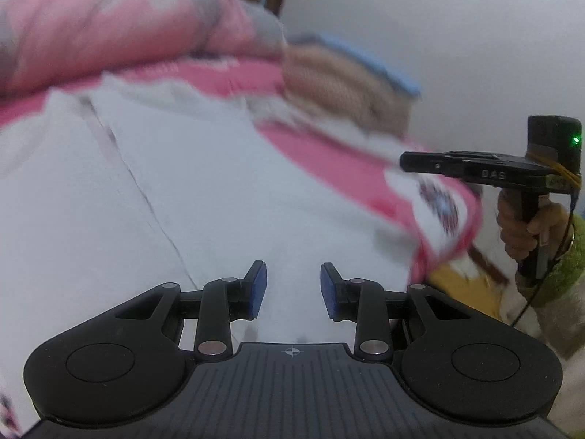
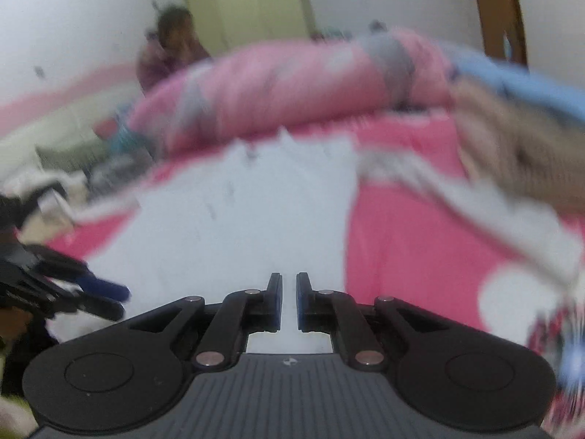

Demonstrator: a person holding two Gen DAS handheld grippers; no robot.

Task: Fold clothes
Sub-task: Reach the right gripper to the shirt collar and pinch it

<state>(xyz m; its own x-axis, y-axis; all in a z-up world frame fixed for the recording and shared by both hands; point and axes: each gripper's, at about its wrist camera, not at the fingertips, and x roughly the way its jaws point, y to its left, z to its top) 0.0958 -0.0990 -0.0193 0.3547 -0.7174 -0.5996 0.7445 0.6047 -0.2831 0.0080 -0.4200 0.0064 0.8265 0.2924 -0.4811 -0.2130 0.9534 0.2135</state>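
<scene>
Pink bedding carries the white garment at its middle, both my claws, left and right, released above it, so its fold may slump unpinned.

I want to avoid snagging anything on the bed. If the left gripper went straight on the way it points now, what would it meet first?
Most likely the white garment spread on the bed: the left gripper points down at it with nothing between its open fingers. Depth is hard to judge in the blur.
</scene>
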